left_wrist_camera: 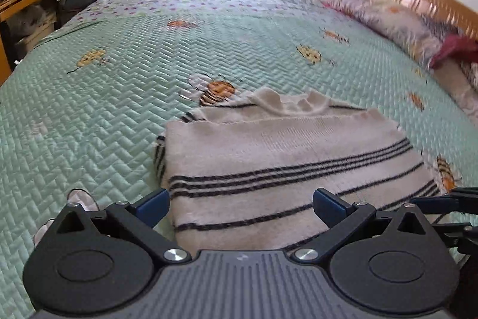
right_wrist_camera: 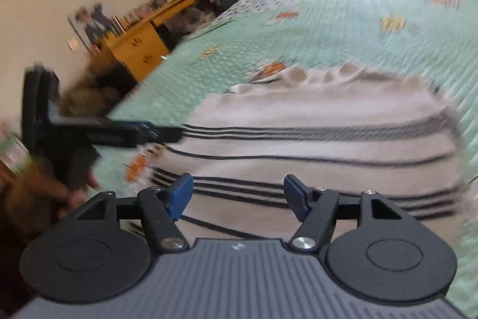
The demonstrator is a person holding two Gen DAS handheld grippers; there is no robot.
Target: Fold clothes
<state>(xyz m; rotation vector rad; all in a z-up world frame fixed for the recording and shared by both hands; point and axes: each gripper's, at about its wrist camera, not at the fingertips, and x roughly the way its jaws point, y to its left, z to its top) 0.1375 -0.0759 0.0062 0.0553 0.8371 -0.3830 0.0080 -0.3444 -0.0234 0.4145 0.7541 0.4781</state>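
Left wrist: both grippers' jaws wide, empty, over sweater point(left_wrist_camera: 286, 166).

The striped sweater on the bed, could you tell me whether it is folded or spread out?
Folded. The striped sweater lies as a compact rectangle on the quilt, a top layer doubled toward the collar, no sleeves spread out.

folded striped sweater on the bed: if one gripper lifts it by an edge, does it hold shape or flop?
Likely flops: the sweater is soft, fuzzy knit in loose folded layers, so an edge lift would probably peel only the top layer and unfold it. Probably light for its bulk. Pushed across the quilted bedspread, it would likely bunch rather than slide whole.
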